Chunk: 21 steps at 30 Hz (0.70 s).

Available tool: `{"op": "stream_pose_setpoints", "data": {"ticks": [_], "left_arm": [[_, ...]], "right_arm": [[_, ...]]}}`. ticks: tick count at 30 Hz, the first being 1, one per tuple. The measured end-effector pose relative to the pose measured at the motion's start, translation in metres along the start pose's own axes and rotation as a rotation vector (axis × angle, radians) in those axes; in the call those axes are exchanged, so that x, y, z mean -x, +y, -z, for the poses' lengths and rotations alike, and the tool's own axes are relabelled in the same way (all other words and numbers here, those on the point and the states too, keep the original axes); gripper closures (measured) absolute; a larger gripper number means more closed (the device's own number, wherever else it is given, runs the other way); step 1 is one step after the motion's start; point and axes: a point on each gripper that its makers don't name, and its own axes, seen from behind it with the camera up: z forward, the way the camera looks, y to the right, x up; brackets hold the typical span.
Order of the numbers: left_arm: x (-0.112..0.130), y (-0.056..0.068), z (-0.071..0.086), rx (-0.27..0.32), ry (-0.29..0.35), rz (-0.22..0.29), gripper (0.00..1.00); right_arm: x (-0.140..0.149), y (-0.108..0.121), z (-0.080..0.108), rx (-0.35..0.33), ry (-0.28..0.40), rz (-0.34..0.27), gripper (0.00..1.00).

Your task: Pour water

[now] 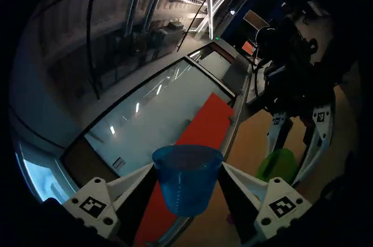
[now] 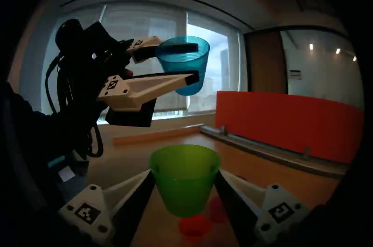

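Left gripper [image 1: 187,168]: its fingers press on both sides of the blue cup [image 1: 187,181] and hold it tight.
Right gripper [image 2: 185,173]: its fingers squeeze the green cup [image 2: 185,184] from both sides.
Where the cups are: in the right gripper view, the blue cup is high up and off to one side. The green cup is low, near the bench [image 2: 261,165].
How to pour well: I think the blue cup's rim should come right over the green cup first. Then tip it slowly, with the green cup straight, so nothing spills.

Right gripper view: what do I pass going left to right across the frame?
Black cable bundle → blue cup → orange partition. The green cup sits directly below the blue cup, so it is left out.
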Motion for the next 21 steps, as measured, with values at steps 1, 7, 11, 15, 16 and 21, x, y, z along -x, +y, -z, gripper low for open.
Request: {"op": "stream_pose_setpoints", "data": {"ticks": [1,7,11,15,16,21], "left_arm": [[-0.0001,0.0001,-0.0004,0.001,0.0,-0.008,0.15],[-0.0017,-0.0001,-0.0021,0.004,0.0,-0.057,0.15],[-0.0018,-0.001,-0.0022,0.001,-0.002,-0.097,0.15],[-0.0018,0.0005,-0.003,0.001,-0.005,-0.132,0.15],[-0.002,0.0009,-0.0033,0.0,-0.005,-0.14,0.15],[-0.003,0.0019,-0.0049,-0.004,-0.01,-0.173,0.15]], "right_arm": [[-0.0002,-0.0005,-0.0004,-0.001,-0.001,0.0,0.12],[-0.0011,-0.0027,-0.0021,-0.005,-0.002,0.004,0.12],[-0.0004,-0.002,-0.0021,-0.003,-0.004,0.006,0.12],[0.0003,-0.0009,-0.002,-0.002,-0.003,0.004,0.12],[0.0005,-0.0005,-0.002,-0.001,-0.003,0.003,0.12],[0.0021,0.0007,-0.0013,0.001,-0.004,0.004,0.12]]}}
